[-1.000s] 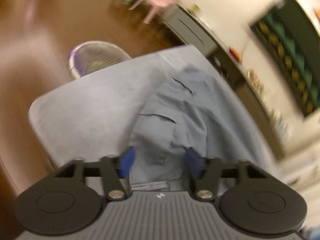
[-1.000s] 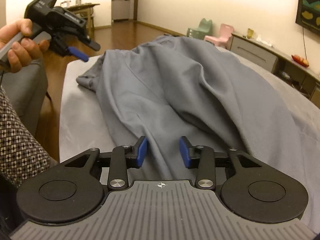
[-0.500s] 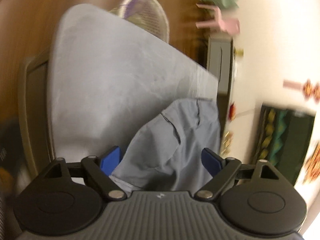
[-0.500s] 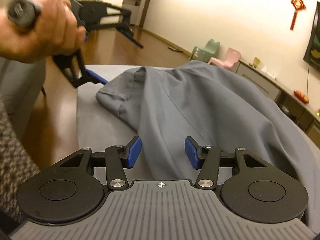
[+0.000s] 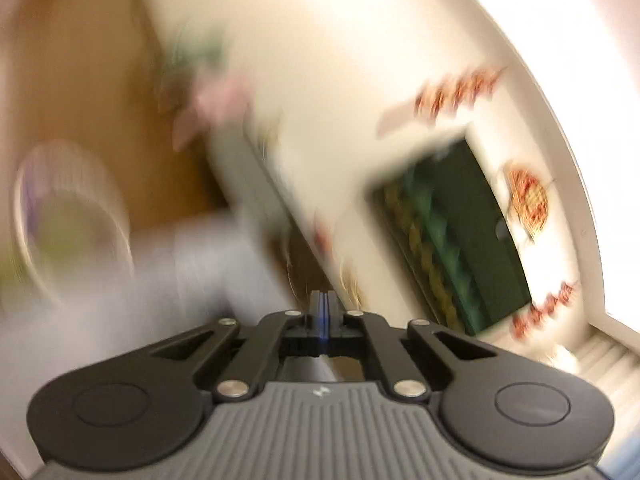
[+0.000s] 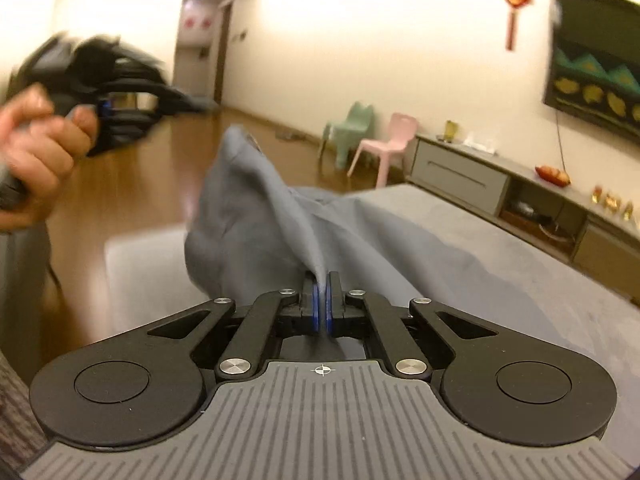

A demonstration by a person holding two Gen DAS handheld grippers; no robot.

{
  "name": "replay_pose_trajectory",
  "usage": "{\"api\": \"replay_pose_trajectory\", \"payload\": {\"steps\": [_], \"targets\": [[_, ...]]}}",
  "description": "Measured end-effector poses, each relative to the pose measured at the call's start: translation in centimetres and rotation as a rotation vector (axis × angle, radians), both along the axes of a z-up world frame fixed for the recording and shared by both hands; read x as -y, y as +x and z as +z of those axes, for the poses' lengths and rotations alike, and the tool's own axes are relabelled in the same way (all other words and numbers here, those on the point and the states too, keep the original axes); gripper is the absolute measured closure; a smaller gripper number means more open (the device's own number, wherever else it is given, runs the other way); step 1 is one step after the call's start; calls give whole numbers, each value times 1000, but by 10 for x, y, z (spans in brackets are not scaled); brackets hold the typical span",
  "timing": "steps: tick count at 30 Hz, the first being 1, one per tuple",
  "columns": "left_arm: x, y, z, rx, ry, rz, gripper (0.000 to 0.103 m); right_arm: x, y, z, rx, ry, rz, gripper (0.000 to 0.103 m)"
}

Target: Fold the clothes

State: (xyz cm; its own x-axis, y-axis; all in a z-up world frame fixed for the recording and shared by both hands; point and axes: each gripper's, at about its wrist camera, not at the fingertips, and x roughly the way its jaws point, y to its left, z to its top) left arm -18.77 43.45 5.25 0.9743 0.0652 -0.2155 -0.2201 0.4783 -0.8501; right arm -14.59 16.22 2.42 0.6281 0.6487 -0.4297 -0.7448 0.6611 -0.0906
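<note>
One grey garment [image 6: 280, 216] is pinched by the closed right tongs [image 6: 322, 304] above a grey-covered worktop [image 6: 500, 248]. The left tongs [image 5: 323, 312] are closed, empty. Two child chairs [image 6: 394, 136] are seen on wooden floor [image 6: 132, 184].

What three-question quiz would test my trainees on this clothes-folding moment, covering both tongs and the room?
1. True or false: the right tongs are shut on a fold of the grey garment.
2. Which chair stands nearest the grey cabinet? A: the green chair. B: the pink chair. C: a black chair.
3. Fill the gap: in the blurred left wrist view, the blue pads of the left tongs are pressed ____.

Key: 1 true; 2 B; 3 shut.
</note>
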Motion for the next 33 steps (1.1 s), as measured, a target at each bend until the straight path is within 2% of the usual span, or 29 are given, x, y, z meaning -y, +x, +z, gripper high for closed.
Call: {"api": "replay_pose_trajectory", "payload": {"steps": [2, 3, 5, 6, 7, 9, 10, 11, 15, 18, 22, 23, 24, 25, 26, 28, 31, 32, 33], "targets": [[-27, -8, -41, -96, -209, 63, 98, -3, 0, -11, -46, -33, 15, 103], [-29, -11, -56, -159, -282, 63, 90, -7, 0, -22, -55, -64, 17, 103], [-21, -18, -71, -259, -373, 33, 68, -7, 0, -37, -79, -87, 8, 103], [-14, -24, -77, -288, -420, 10, 38, -5, 1, -39, -86, -75, -4, 103], [-7, -29, -83, -316, -467, -13, 22, -3, 1, -38, -83, -61, -14, 103], [7, -42, -98, -311, -598, -15, 17, 0, 1, -29, -63, -28, -35, 103], [14, -48, -106, -304, -666, -13, 12, 1, 1, -24, -46, -17, -44, 103], [21, -49, -110, -309, -704, -9, 10, 3, 1, -18, -25, -8, -56, 103], [43, -21, -115, -277, -800, -83, 6, 15, 1, 5, 17, 32, -94, 103], [61, 8, -120, -228, -832, -133, 0, 24, -1, 10, 14, 59, -103, 103], [82, 39, -131, -248, -869, -144, 1, 27, 5, 13, -4, 83, -100, 103], [85, 44, -129, -257, -834, -152, 8, 27, 4, 12, -4, 83, -99, 103], [88, 50, -127, -269, -790, -161, 44, 28, 3, 12, -5, 83, -99, 103], [89, 62, -118, -289, -699, -200, 84, 30, 3, 13, -5, 86, -98, 103], [82, 78, -106, -294, -599, -257, 96, 33, 2, 14, -4, 95, -96, 103], [62, 81, -73, -124, -490, -277, 97, 39, -2, 18, 0, 115, -83, 103], [29, 57, -44, -10, -281, -185, 97, 46, -23, 26, 29, 116, -14, 103], [16, 54, -56, -65, -301, -145, 96, 44, -28, 23, 25, 93, 12, 103], [3, 52, -82, -157, -394, -108, 92, 40, -30, 16, 3, 64, 43, 103]]}}
